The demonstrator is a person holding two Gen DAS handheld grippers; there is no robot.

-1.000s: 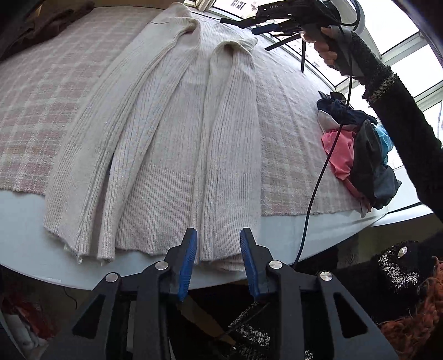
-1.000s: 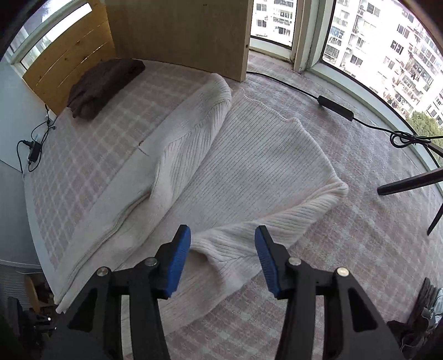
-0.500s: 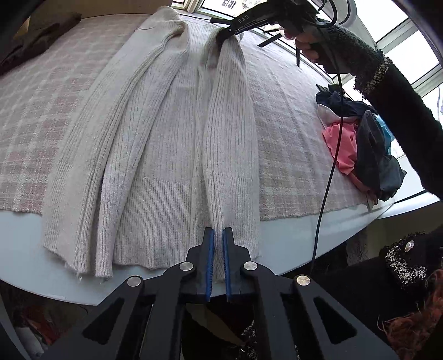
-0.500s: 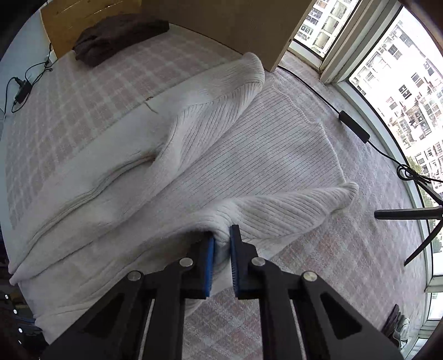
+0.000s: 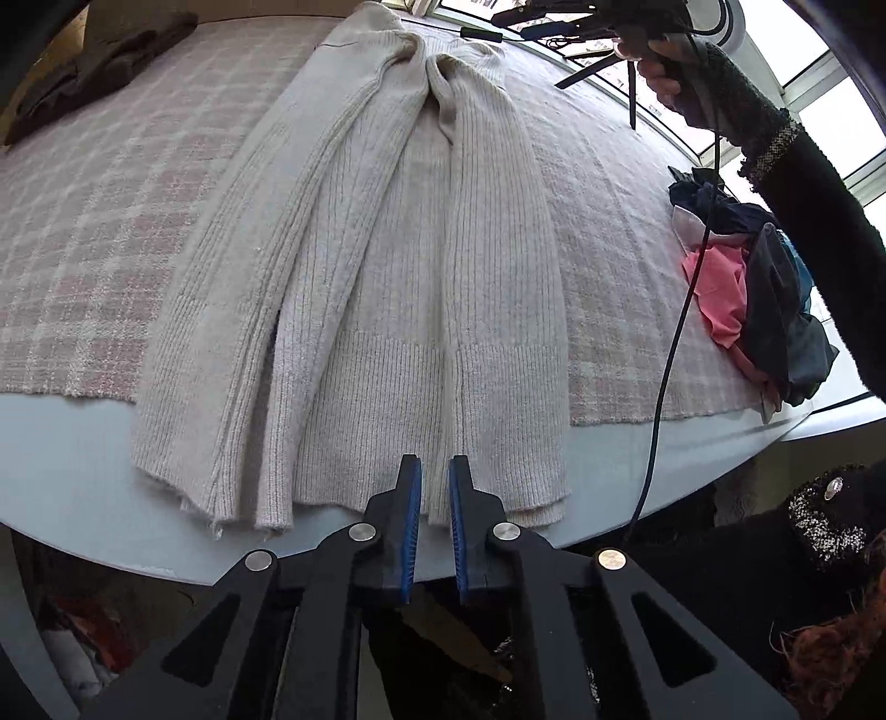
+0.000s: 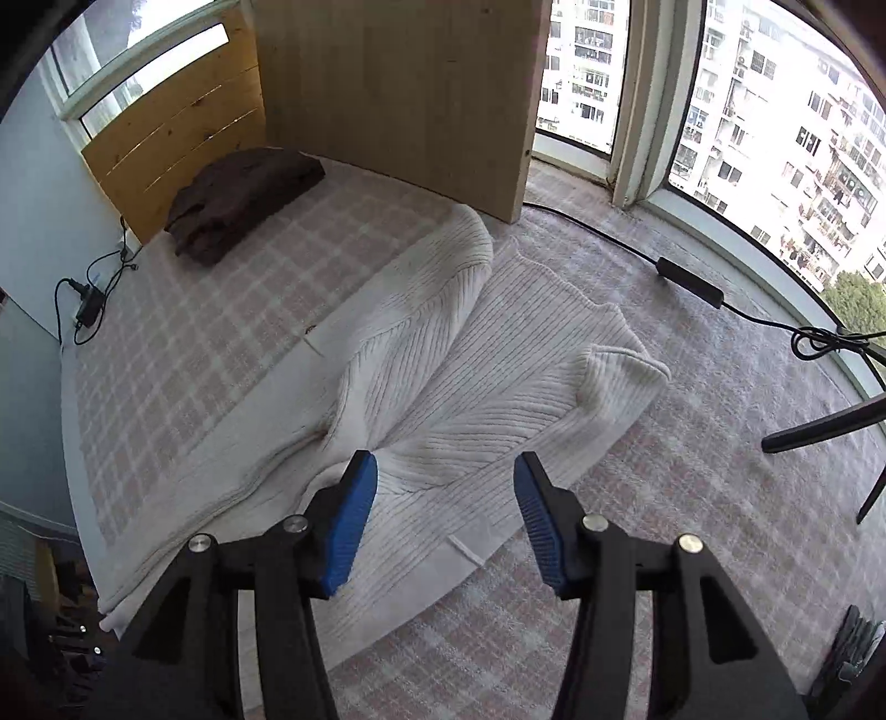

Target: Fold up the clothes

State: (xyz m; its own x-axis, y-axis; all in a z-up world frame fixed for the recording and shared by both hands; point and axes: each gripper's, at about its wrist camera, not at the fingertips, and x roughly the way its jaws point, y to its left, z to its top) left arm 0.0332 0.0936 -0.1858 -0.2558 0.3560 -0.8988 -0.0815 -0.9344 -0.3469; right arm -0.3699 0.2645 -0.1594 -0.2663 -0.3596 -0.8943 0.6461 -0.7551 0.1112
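A cream ribbed sweater (image 5: 398, 266) lies flat on the plaid-covered bed, both sides folded toward its middle, hem at the near edge. My left gripper (image 5: 434, 498) sits at the hem's middle with its jaws slightly apart; the hem edge lies between the blue pads (image 5: 412, 526), not clamped. My right gripper (image 6: 446, 498) is open and empty, hovering above the sweater (image 6: 470, 387) near the shoulder end. It also shows in the left wrist view (image 5: 554, 16), held in a hand beyond the collar.
A pile of pink, navy and dark clothes (image 5: 758, 299) lies at the bed's right edge. A brown garment (image 6: 243, 199) lies by the wooden headboard (image 6: 177, 133). A black cable (image 6: 692, 282) runs along the window side. A cable (image 5: 675, 332) hangs from the right gripper.
The right gripper let go of the right sleeve fold, opened wide and lifted away. The left gripper's jaws parted slightly at the hem after being shut half a second ago.
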